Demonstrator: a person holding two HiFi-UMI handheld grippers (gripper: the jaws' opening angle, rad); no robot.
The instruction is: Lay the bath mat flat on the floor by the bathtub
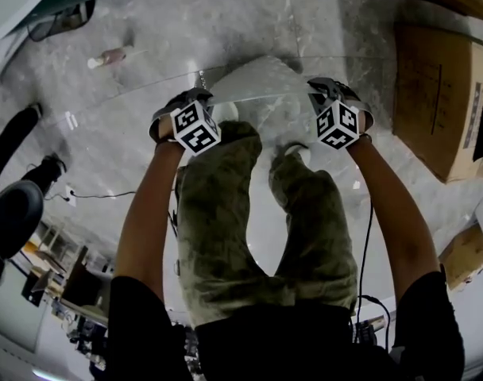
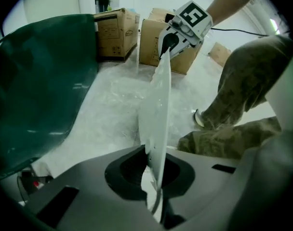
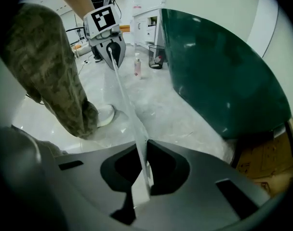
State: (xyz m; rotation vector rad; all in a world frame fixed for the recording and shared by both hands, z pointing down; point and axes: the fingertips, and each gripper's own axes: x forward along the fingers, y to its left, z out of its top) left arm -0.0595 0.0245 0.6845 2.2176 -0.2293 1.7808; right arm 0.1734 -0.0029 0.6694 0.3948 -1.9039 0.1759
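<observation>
The bath mat (image 1: pixel 257 82) is a clear, slightly milky sheet that hangs stretched between my two grippers above the marble floor. My left gripper (image 1: pixel 195 95) is shut on one edge of it, and my right gripper (image 1: pixel 330 87) is shut on the other. In the left gripper view the mat (image 2: pixel 158 109) runs edge-on from the left gripper (image 2: pixel 153 177) to the right gripper (image 2: pixel 168 44). The right gripper view shows the same, with the mat (image 3: pixel 127 105) taut from the right gripper (image 3: pixel 139 170) to the left gripper (image 3: pixel 113 52). The dark green bathtub (image 2: pixel 35 90) (image 3: pixel 219 71) stands close beside the mat.
Cardboard boxes (image 1: pixel 432 94) (image 2: pixel 115 30) stand at the right, near the tub's end. A small bottle (image 1: pixel 110 56) (image 3: pixel 137 64) and a bin (image 3: pixel 156 57) sit on the floor. My camouflage-trousered legs (image 1: pixel 249 213) are under the mat. Another person's dark leg (image 1: pixel 19 141) is at the left.
</observation>
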